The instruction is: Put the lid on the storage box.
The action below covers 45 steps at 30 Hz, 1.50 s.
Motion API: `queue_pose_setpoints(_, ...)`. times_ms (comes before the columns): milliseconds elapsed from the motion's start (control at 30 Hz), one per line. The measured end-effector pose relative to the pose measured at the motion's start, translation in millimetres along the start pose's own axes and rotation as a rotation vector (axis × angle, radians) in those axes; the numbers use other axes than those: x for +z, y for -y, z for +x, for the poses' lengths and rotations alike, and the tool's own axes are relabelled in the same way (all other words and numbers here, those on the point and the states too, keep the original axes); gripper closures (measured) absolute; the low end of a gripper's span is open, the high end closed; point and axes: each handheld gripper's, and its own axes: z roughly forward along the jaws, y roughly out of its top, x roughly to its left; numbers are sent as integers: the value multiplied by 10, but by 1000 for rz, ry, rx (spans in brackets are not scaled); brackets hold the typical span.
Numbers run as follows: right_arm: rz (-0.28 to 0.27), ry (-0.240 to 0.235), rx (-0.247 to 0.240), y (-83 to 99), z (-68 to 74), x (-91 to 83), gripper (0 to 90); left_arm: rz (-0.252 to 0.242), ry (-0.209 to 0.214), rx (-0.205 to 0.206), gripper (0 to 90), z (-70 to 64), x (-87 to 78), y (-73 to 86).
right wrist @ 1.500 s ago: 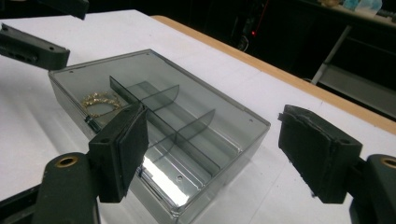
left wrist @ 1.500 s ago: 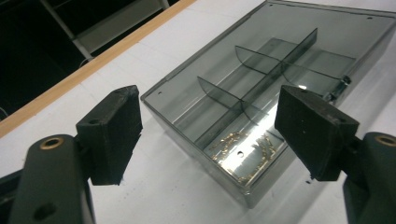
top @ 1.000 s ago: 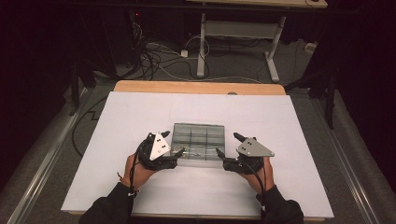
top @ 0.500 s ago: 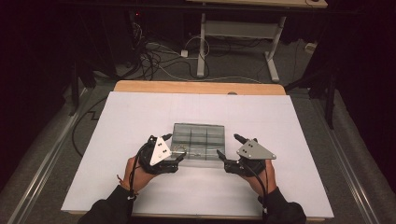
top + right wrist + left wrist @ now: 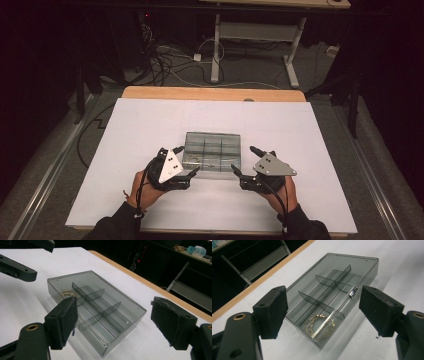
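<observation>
High view: both hands hold open claws flanking the smoky box.

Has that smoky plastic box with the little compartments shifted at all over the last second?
No. The box sits at the same spot on the white table cover, with the same margin to the wooden table edge behind it.

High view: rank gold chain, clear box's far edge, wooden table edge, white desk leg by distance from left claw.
1. Gold chain, in the smoky clear plastic divided box, near-left compartment, beside the left claw.
2. Box's far edge.
3. Wooden table edge, beyond the white sheet.
4. White desk leg, on the floor behind.
</observation>
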Motion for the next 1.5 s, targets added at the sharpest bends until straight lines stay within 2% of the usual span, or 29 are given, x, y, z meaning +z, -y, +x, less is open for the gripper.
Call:
queue_pose_setpoints(300,0,11,-12,0,6,-90,221,-1,6,11,219,-33,-89,28)
queue_pose_setpoints(800,-5,13,-21,42,11,-278,224,-4,-13,37,219,-79,-267,126)
queue_pose_setpoints(1233,2,43,-40,127,-29,-430,226,-1,-31,25,219,-55,-369,249)
queue_pose_setpoints(1500,4,51,-53,183,-57,-516,225,17,-33,37,219,-75,-411,337)
